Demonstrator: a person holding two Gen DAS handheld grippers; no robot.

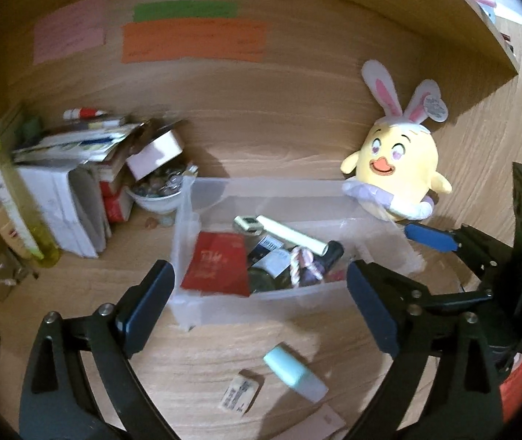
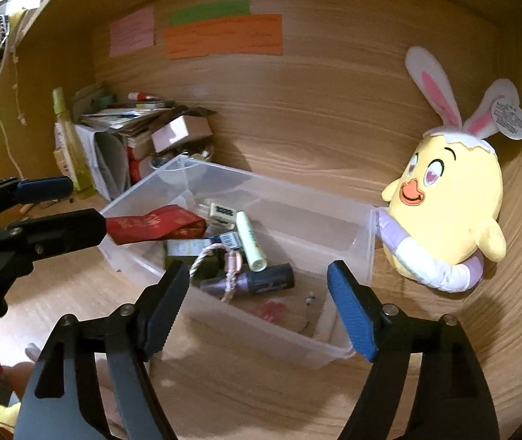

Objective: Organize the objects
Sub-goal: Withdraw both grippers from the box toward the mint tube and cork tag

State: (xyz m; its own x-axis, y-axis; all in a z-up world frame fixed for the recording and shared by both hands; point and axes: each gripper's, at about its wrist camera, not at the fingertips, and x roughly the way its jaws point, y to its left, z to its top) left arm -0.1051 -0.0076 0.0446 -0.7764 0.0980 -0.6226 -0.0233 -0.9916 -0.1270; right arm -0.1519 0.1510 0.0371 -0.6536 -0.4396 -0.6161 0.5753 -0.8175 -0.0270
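Observation:
A clear plastic bin (image 1: 261, 187) (image 2: 367, 227) sits on the wooden desk. It holds a red packet (image 1: 216, 264) (image 2: 154, 225), a white tube (image 1: 294, 234) (image 2: 249, 242), a purple marker (image 2: 253, 280), a braided cord (image 1: 303, 262) and other small items. My left gripper (image 1: 259, 271) is open just before the bin's near wall, with nothing between its pads. My right gripper (image 2: 257, 269) is open over the bin's near corner, also empty. A mint tube (image 1: 294, 370) and an eraser (image 1: 240, 390) lie on the desk in front of the bin.
A yellow chick plush with rabbit ears (image 1: 396, 168) (image 2: 455, 212) leans against the bin's right end. To the left stand a pile of books and papers (image 1: 70, 183), a bowl of coins (image 1: 158, 190) and a green bottle (image 1: 15, 190). Coloured notes (image 1: 191, 36) are stuck on the back wall.

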